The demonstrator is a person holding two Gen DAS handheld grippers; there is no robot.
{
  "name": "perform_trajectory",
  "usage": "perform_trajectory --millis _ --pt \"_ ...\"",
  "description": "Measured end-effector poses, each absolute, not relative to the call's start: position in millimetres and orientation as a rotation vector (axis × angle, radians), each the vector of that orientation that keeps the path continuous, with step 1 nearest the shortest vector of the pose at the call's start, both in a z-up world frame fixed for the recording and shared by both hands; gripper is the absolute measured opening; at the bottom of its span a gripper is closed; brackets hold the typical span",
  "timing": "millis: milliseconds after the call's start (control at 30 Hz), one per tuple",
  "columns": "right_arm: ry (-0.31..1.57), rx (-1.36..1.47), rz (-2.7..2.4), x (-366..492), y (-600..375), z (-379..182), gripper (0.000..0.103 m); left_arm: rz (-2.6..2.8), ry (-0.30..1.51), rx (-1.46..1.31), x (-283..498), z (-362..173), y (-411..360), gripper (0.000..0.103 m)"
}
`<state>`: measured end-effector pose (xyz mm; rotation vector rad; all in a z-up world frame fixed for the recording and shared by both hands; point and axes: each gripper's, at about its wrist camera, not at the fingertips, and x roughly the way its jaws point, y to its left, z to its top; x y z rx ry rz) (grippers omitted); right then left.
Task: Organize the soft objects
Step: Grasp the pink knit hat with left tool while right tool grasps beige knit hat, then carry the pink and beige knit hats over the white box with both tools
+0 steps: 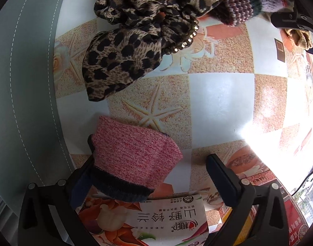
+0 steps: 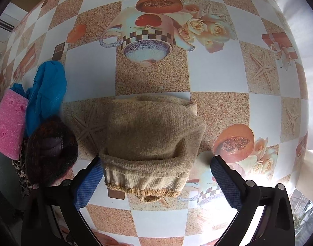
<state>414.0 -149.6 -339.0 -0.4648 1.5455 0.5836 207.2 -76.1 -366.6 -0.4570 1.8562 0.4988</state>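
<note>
Pink-red knit cloth [image 1: 133,160], edged in dark navy, lies between the spread jaws of the left gripper [image 1: 150,176], leaning against the finger at 8 o'clock and well clear of the one at 4 o'clock; its lower edge overlaps a printed snack packet [image 1: 148,223] at 6 o'clock. Leopard-print fabric [image 1: 136,32], bunched, with a row of metal beads, sits at 12 o'clock on the checked tablecloth [image 1: 222,94]; a maroon knitted piece [image 1: 240,10] lies at 1 o'clock beside it, and a grey stitched mat [image 1: 23,86] fills 9 o'clock. Beige knit glove [image 2: 154,141], cuff toward the camera, lies between the wide-apart jaws of the right gripper [image 2: 156,180], its cuff against the blue-padded finger at 8 o'clock, apart from the other. Dark knitted item [image 2: 52,149] at 9 o'clock, blue cloth [image 2: 45,94] and pink sponge [image 2: 9,123] beyond it, all on the same tablecloth.
</note>
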Motion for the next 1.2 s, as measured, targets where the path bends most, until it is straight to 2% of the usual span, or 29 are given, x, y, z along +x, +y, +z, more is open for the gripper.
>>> perform_trajectory --millis 33,67,100,133,167,200,267,500,833,1200 --pt "1.521 -0.466 0.588 414.1 -155.5 -332.4 0.085 0.495 1.848 -0.456 206.8 -364.7 -78.4 0.095" --pt "1.492 -0.467 0.606 413.6 -157.4 -327.0 0.068 0.495 1.839 -0.453 206.6 -362.8 -80.9 0.09" --pt "1.473 -0.462 0.636 413.6 -159.5 -322.0 0.046 0.493 1.831 -0.443 207.1 -360.9 -82.4 0.087" --pt "1.473 -0.445 0.661 414.2 -160.8 -319.6 0.038 0.487 1.82 -0.432 208.2 -358.6 -83.8 0.079" --pt "1.475 -0.423 0.672 415.1 -163.7 -317.1 0.035 0.483 1.806 -0.414 209.5 -355.4 -85.2 0.067" --pt "1.47 -0.402 0.678 415.6 -167.2 -313.7 0.035 0.483 1.788 -0.389 211.1 -351.2 -86.4 0.046" --pt "1.462 -0.383 0.685 415.6 -171.0 -309.4 0.035 0.48 1.759 -0.347 213.1 -344.1 -87.7 0.031" --pt "1.469 -0.301 0.705 397.3 -231.7 -284.7 0.035 0.476 1.624 -0.277 213.8 -312.4 -94.7 0.029" --pt "1.52 -0.203 0.665 354.7 -313.3 -259.0 0.035 0.426 1.535 -0.181 203.1 -271.1 -129.5 0.029" --pt "1.479 -0.161 0.705 300.1 -314.8 -207.2 0.035 0.339 1.487 -0.108 151.6 -227.6 -165.7 0.029"
